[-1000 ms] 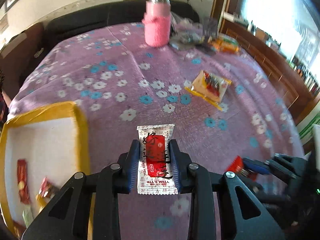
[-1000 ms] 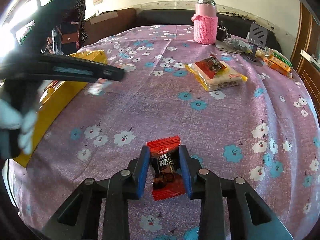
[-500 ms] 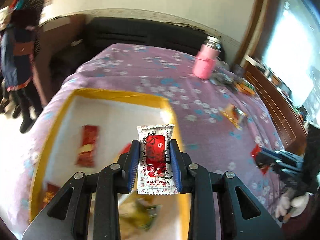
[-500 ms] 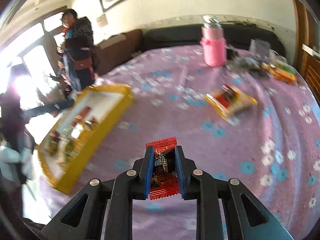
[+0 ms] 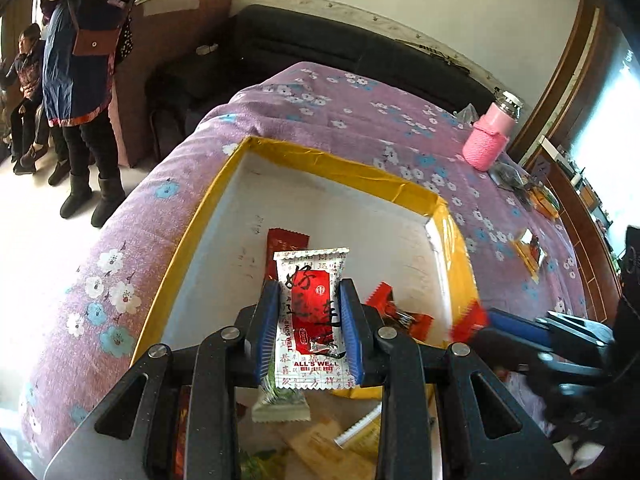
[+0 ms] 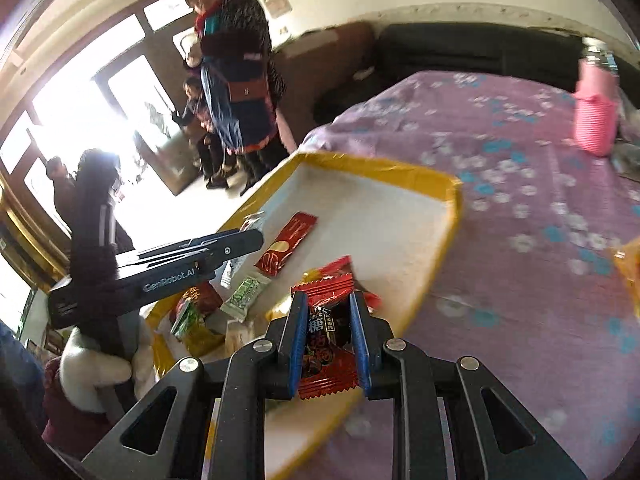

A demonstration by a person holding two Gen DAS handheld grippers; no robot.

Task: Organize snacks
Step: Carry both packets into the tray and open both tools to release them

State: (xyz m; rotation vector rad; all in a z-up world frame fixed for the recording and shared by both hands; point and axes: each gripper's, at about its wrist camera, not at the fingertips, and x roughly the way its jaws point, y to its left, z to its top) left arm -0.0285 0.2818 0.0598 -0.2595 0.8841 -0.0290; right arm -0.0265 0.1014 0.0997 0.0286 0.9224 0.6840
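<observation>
A: Starting on the left, the left hand-held gripper (image 5: 310,330) has its blue pads clamped on a white biscuit packet (image 5: 311,316) with a red panel, black brush characters, and "ALL'S WELL" readable near the bottom edge.

B: And it hangs right over the yellow-rimmed tray (image 5: 320,160), above a dark red sachet (image 5: 286,242) lying on the white floor of the tray.

A: From the other camera, that left tool's side reads "GenRobot.AI".

B: Moving right, a green-and-white wrapper (image 6: 246,294) and a red sachet with a pale disc (image 6: 286,242) lie in the tray.

A: Then the right hand-held gripper (image 6: 329,340), pinched shut on a red candy packet (image 6: 329,344) with a black centre and a white character meaning sugar.

B: That one sits over the tray's near corner. Far right, a pink knitted bottle (image 5: 490,140) stands on the purple flowered worktop (image 5: 360,112).
</observation>
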